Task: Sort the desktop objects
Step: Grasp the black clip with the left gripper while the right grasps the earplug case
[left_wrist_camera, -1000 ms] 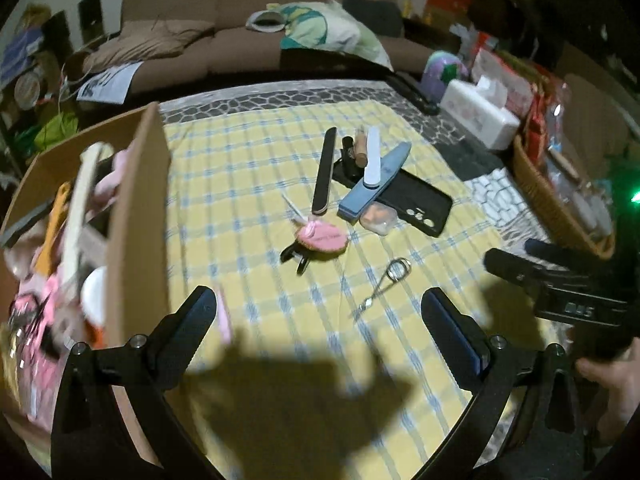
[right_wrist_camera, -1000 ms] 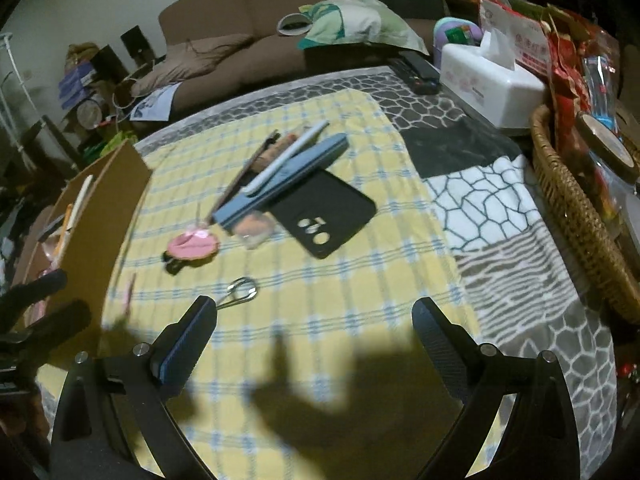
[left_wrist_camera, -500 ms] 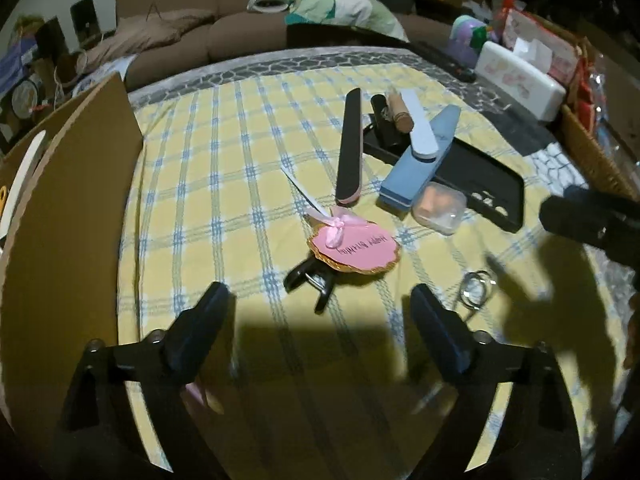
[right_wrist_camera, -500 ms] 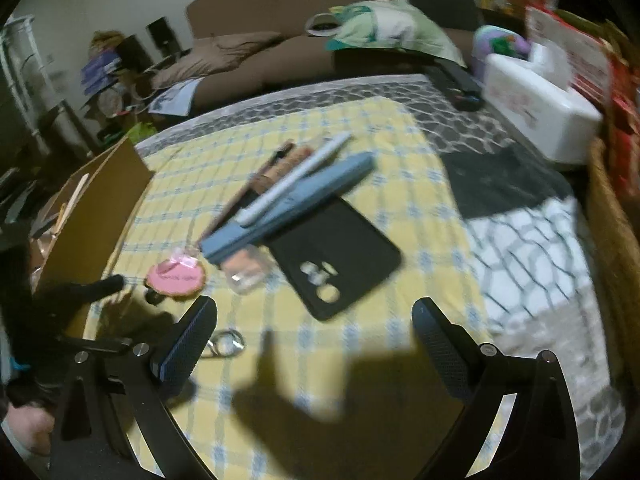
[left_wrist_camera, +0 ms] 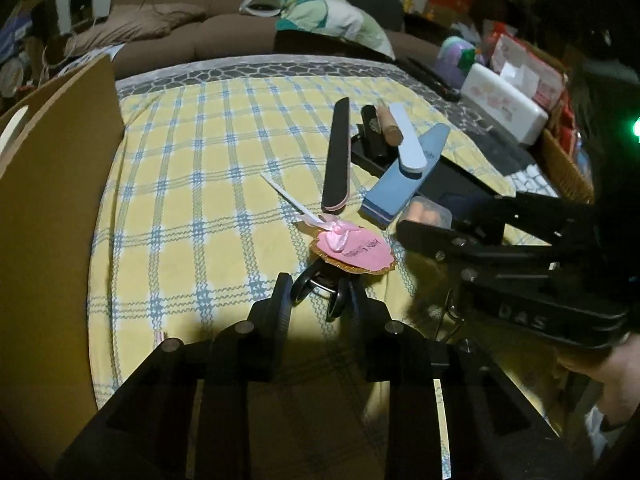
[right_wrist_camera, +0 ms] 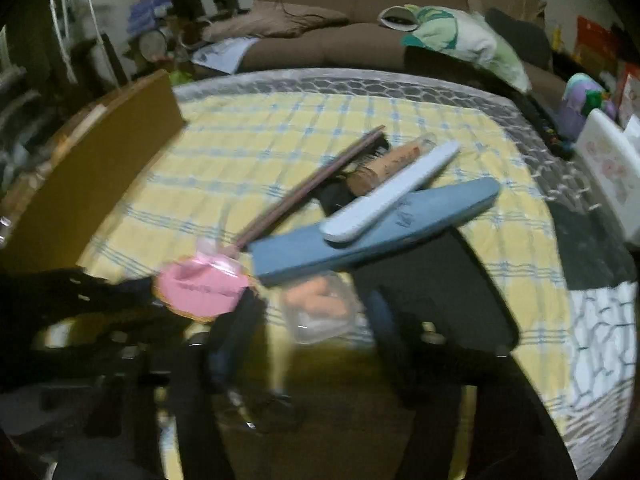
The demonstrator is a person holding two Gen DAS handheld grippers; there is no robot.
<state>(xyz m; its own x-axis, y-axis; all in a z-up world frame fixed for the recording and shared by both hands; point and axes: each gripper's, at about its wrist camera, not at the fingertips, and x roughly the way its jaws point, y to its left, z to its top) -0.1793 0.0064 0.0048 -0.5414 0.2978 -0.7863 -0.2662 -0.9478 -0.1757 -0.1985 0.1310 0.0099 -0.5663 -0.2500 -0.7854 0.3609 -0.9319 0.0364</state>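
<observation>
— Yellow checked cloth (left_wrist_camera: 192, 200) covers the worktop, with a brown sofa (left_wrist_camera: 180, 36) behind it. Which step are we at?

— Picking up, with both hands at once. Take the pink tag (left_wrist_camera: 354, 250) as the marker. The left claw (left_wrist_camera: 320, 286) is down at the tag's near edge, and its jaws are closing on the black clip (left_wrist_camera: 340, 300) that sticks out from under the tag. The fingers look to be meeting the clip's handles on both sides.

— And the other one?

— The right claw (right_wrist_camera: 312, 300) comes in from the tag's right. Its jaws are closing too, with the small clear case (right_wrist_camera: 316, 320) between them. That view is smeared, but I still see a gap on one side, so I would not call it pinched yet.

— Where does it all go?

— My guess is the cardboard box (left_wrist_camera: 52, 184), well off to the tag's left. Most of the sorting seems to remain: the black file (left_wrist_camera: 336, 152) and the blue buffer block (left_wrist_camera: 404, 172) lie just beyond the tag, untouched.

— What does the next move need?

— A firm squeeze first, then a straight lift. The clip should bring the tag up with it, and the tag's white ribbon lies close to the file's tip. The two claws are also near each other, so they should rise without crossing.
</observation>
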